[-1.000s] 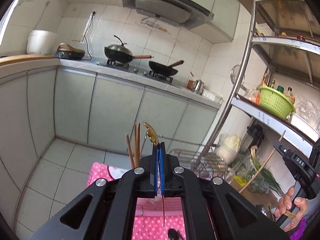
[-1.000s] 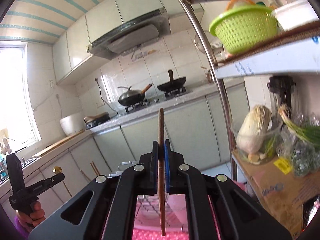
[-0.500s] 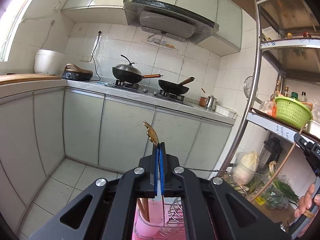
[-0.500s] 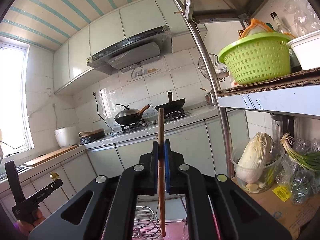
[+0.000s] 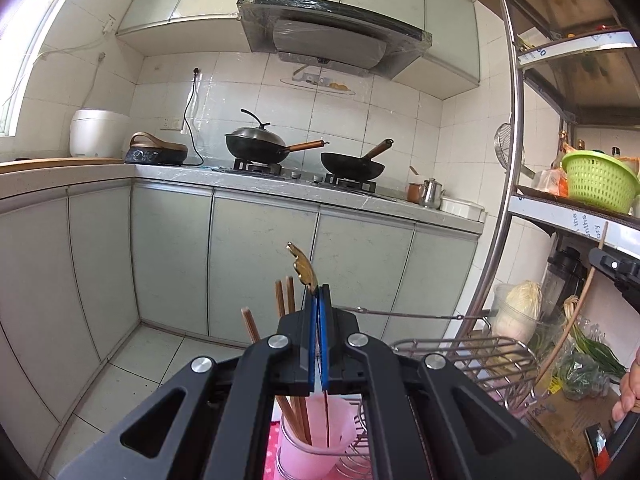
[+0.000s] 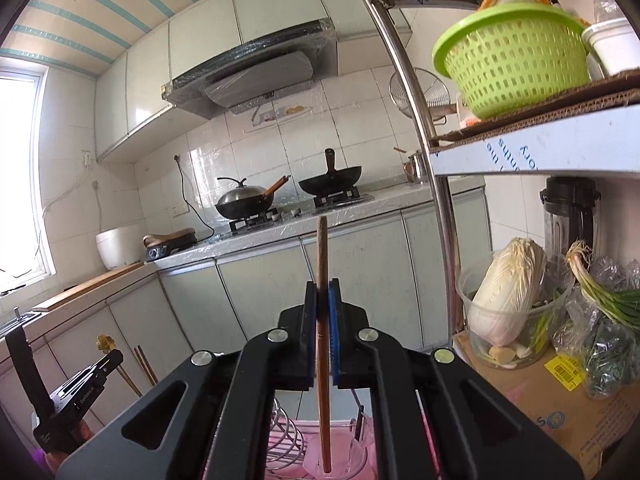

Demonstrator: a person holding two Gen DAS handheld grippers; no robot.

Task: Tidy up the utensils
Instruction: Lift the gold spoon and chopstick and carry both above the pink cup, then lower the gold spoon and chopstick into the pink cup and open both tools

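Note:
My left gripper (image 5: 319,300) is shut on a thin gold-topped utensil (image 5: 302,269). Its slim stem hangs down into a pink cup (image 5: 316,438) that holds several wooden chopsticks (image 5: 282,300). My right gripper (image 6: 323,292) is shut on a single wooden chopstick (image 6: 321,264), held upright, with its lower tip just over a pink cup (image 6: 344,462). In the right wrist view the left gripper (image 6: 114,358) shows at lower left with the gold utensil (image 6: 105,342). In the left wrist view the right gripper (image 5: 614,270) shows at the right edge with its chopstick (image 5: 580,312).
A wire dish rack (image 5: 484,354) stands beside the cup on a pink cloth. At the right is a steel shelf post (image 6: 436,184), with a green basket (image 6: 516,56), a cabbage in a clear bowl (image 6: 508,304) and green onions (image 6: 608,300). Cabinets and a stove with woks (image 5: 256,146) lie ahead.
Both grippers have moved towards the cup and rack. The left one sank, so the gold utensil's stem now hangs inside the pink cup. The right chopstick's tip now hangs over the cup.

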